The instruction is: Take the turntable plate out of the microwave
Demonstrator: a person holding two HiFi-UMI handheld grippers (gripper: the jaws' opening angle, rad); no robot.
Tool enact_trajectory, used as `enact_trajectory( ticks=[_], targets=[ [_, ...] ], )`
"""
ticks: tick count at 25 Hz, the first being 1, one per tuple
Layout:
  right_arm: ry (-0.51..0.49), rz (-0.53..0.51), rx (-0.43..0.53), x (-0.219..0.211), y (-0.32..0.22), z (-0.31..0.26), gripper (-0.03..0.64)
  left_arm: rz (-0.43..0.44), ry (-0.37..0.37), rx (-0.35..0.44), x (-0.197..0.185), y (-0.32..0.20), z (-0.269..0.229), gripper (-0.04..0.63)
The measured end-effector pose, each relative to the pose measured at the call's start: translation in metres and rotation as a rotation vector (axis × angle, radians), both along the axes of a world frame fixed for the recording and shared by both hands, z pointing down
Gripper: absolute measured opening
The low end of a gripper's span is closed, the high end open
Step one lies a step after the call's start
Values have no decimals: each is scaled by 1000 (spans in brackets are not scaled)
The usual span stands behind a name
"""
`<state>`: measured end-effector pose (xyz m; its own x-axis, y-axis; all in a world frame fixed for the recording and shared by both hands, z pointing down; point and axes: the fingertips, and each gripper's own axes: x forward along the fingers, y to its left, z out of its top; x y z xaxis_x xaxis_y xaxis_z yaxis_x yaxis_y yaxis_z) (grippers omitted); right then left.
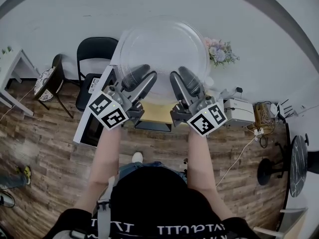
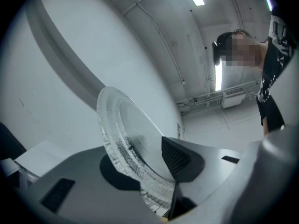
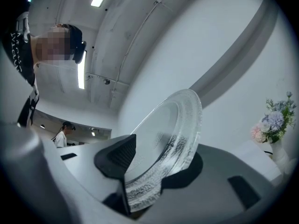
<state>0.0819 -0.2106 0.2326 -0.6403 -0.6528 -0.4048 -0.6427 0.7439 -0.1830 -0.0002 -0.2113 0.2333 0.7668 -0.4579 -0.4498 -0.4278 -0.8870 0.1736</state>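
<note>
The clear glass turntable plate [image 1: 164, 49] is held up in the air close under the head camera, tilted. My left gripper [image 1: 142, 83] is shut on its near left rim and my right gripper [image 1: 180, 83] on its near right rim. In the left gripper view the plate [image 2: 124, 129] stands on edge between the two jaws of the left gripper [image 2: 154, 171], its ribbed rim pressed by the black pad. The right gripper view shows the same plate [image 3: 175, 125] clamped in the right gripper [image 3: 149, 171]. Below the plate lies the microwave [image 1: 154, 117], its door [image 1: 87, 126] swung open to the left.
A black chair [image 1: 94, 59] stands left of the microwave, and a small round table [image 1: 47, 81] further left. A vase of flowers [image 1: 219, 51] and a white box [image 1: 239, 111] sit to the right. A dark round table [image 1: 299, 166] is at far right. A person [image 3: 60, 134] stands far off.
</note>
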Motion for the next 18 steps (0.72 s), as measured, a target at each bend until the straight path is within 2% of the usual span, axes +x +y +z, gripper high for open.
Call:
enact_trajectory(
  ticks=[18],
  targets=[
    [-9, 12, -14, 1, -3, 8, 178, 10, -9, -11, 1, -4, 7, 128]
  ],
)
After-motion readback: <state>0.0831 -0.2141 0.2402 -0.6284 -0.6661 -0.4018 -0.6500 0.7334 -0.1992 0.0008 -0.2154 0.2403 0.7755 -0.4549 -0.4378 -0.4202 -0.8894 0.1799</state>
